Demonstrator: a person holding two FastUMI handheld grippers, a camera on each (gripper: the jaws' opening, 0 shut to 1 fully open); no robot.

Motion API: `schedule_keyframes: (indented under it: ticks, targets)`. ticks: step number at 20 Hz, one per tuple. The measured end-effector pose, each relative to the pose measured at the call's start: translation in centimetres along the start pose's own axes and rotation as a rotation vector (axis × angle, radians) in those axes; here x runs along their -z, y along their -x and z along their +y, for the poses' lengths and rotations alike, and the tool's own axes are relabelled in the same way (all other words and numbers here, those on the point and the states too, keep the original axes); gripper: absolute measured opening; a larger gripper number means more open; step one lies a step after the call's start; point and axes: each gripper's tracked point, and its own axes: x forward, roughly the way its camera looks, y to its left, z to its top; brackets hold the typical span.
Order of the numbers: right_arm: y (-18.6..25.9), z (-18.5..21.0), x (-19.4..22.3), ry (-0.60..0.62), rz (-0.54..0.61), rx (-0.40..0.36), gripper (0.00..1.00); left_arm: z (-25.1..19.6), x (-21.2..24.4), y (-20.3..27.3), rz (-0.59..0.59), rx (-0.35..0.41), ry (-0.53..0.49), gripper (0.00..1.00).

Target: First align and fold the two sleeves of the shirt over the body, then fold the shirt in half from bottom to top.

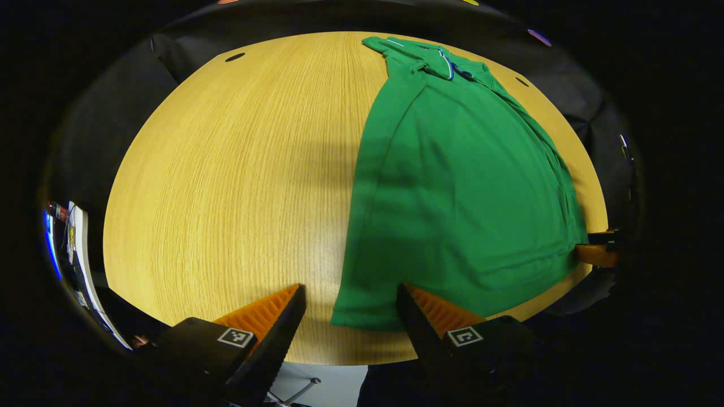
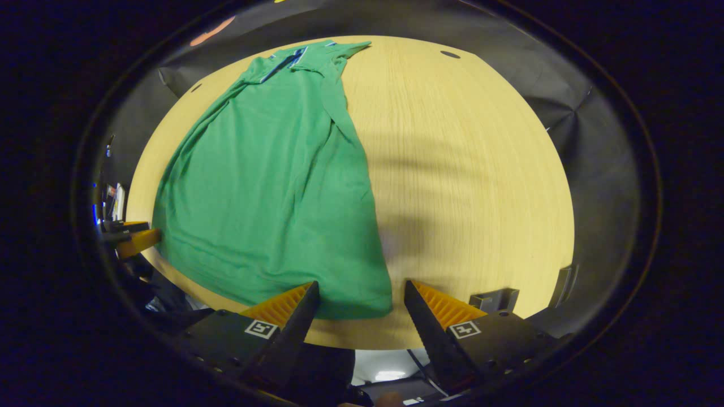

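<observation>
- The left gripper [image 1: 350, 316] has its jaws spread wide and holds nothing; it hangs over the near edge of the worktop [image 1: 226, 186], with the shirt's near left hem corner lying between its fingers but not pinched.
- The shirt [image 1: 464, 203] lies flat on the wooden worktop as a long, narrow green strip. Both sleeves look already folded in over the body, so the first step seems done.
- Still to do, as I judge it: the bottom-to-top fold; the hem is still at the near edge.
- The shirt's long axis runs from the near edge away toward the far side, collar [image 2: 291, 58] at the far end, hem nearest the grippers.
- The right gripper [image 2: 359, 314] is likewise spread and empty, straddling the near right hem corner.
</observation>
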Motion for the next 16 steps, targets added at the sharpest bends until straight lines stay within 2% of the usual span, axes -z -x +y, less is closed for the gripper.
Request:
schedule_keyframes:
  ticks: [4, 6, 7, 8, 9, 10, 11, 12, 13, 14, 15, 16]
  targets:
    - [-0.1, 0.1, 0.0, -0.004, 0.041, 0.003, 0.93, 0.0, 0.1, 0.2, 0.021, 0.001, 0.005, 1.0]
    - [0.0, 0.6, -0.1, -0.001, 0.053, -0.001, 0.76, -0.2, 0.3, 0.3, 0.029, 0.001, 0.022, 0.99]
    - [-0.1, 0.9, -0.1, 0.001, 0.05, -0.006, 0.69, -0.3, 0.3, 0.2, 0.033, 0.003, 0.026, 0.92]
    - [-0.1, 1.1, -0.1, 0.003, 0.053, -0.006, 0.62, -0.4, 0.5, 0.3, 0.043, 0.006, 0.021, 0.79]
    - [0.0, 1.4, -0.3, 0.004, 0.051, -0.012, 0.48, -0.4, 0.4, 0.3, 0.048, 0.013, 0.012, 0.77]
    - [-0.1, 1.5, -0.2, 0.007, 0.054, -0.013, 0.44, -0.4, 0.4, 0.3, 0.048, 0.019, 0.006, 0.6]
    - [-0.1, 1.5, -0.1, 0.009, 0.054, -0.012, 0.36, -0.5, 0.4, 0.4, 0.049, 0.027, 0.004, 0.53]
    - [-0.1, 1.5, -0.1, 0.007, 0.056, -0.013, 0.36, -0.7, 0.4, 0.3, 0.05, 0.035, 0.002, 0.38]
    - [-0.2, 2.0, -0.3, -0.016, 0.047, -0.04, 0.36, -0.8, 0.4, 0.3, 0.05, 0.039, 0.007, 0.32]
    - [-0.1, 2.1, -0.2, -0.04, 0.055, -0.045, 0.23, -0.9, 0.5, 0.3, 0.054, 0.042, 0.01, 0.23]
    - [-0.2, 2.1, -0.1, -0.039, 0.053, -0.046, 0.09, -1.1, 0.5, 0.3, 0.059, 0.054, 0.006, 0.2]
    - [-0.3, 2.2, -0.6, -0.042, 0.047, -0.054, 0.08, -1.3, 0.6, 0.4, 0.061, 0.071, 0.012, 0.16]
